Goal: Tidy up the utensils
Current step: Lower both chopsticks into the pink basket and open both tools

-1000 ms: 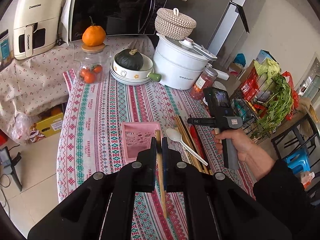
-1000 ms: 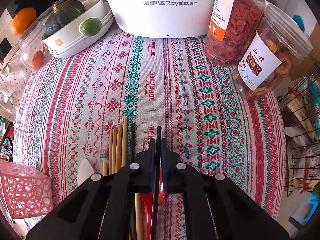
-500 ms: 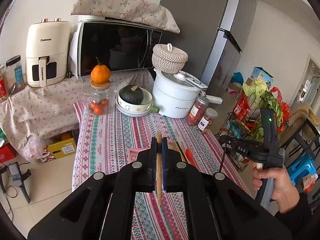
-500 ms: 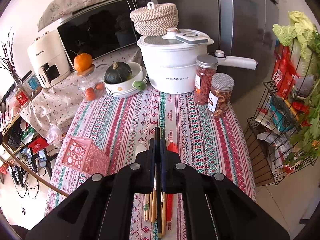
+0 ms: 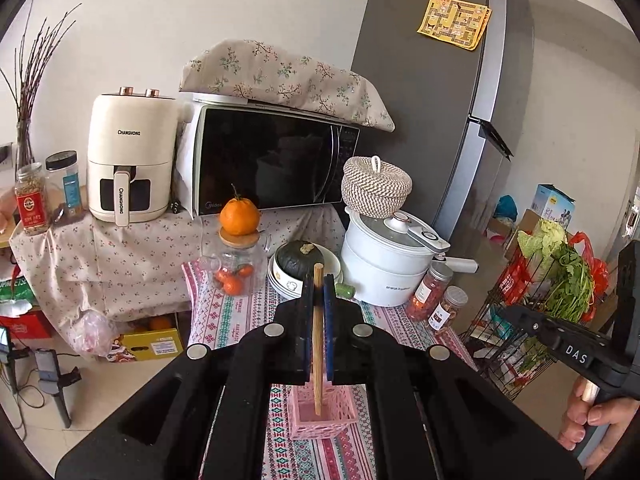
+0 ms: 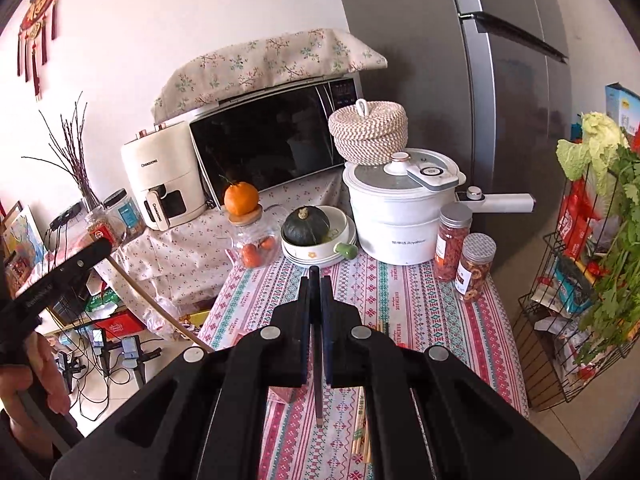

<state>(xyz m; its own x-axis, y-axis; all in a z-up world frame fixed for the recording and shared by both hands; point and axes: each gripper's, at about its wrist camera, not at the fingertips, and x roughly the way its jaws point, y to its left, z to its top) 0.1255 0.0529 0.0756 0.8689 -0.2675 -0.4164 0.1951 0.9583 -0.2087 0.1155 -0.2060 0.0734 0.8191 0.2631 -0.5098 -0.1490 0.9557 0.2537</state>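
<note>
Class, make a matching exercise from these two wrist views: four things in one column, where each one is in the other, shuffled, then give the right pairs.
Things:
1. wooden chopstick
2. black chopstick
3. orange
4. woven basket

Places:
A. on the white pot's lid
B. clamped in the left hand-held gripper
C. on the glass jar's lid
D. clamped in the right hand-held gripper

Pairs: 1-B, 2-D, 3-C, 4-A
</note>
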